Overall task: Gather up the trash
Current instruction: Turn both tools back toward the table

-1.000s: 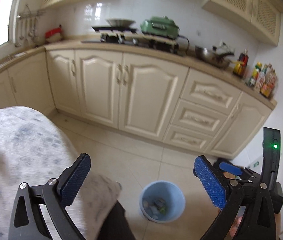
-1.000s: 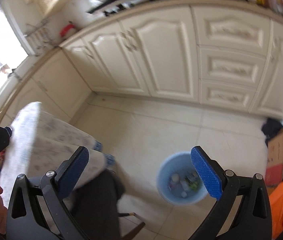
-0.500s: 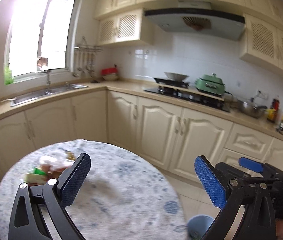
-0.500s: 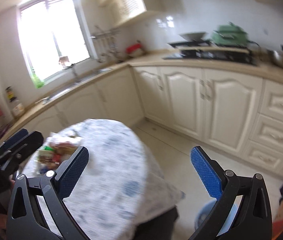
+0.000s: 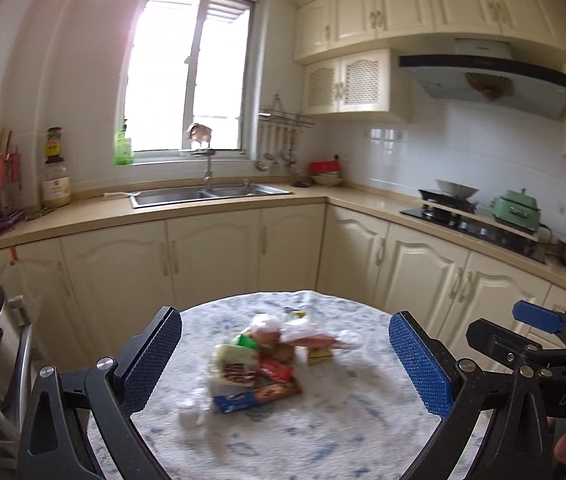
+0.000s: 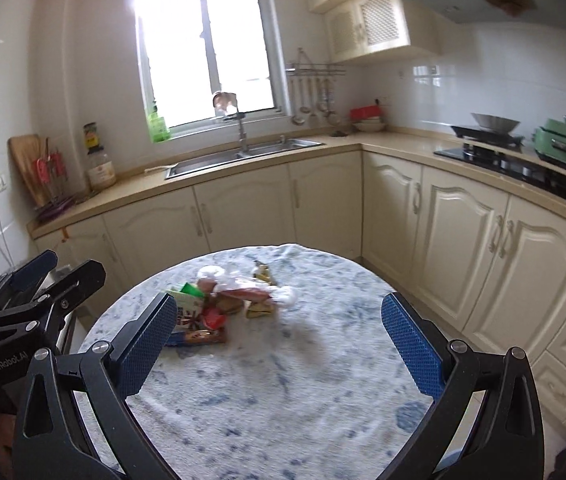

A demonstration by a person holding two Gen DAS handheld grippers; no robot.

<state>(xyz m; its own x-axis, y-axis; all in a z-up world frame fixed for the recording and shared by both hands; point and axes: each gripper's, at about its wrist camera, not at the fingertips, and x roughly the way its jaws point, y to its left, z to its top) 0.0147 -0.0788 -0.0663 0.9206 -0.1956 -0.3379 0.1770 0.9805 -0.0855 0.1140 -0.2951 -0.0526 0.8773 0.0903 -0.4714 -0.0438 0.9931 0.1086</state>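
While both pairs of jaws stand wide apart with nothing between them, the left gripper and the right gripper hang side by side above the near part of a round table. Their pads are flat blue rectangles with a fine dotted grip texture, set on matt black angular arms with silver rivets. A white cloth mottled with blue, soft and nubbly, covers the table. On its far half lies the trash: a loose, blurred heap of crinkled wrappers, a clear plastic bag, a red packet and a flat brown-and-blue packet at its near edge. Each gripper points level and forward, apart from the heap. Beyond, cream panelled cabinets wrap the corner under a tan counter with a steel sink.
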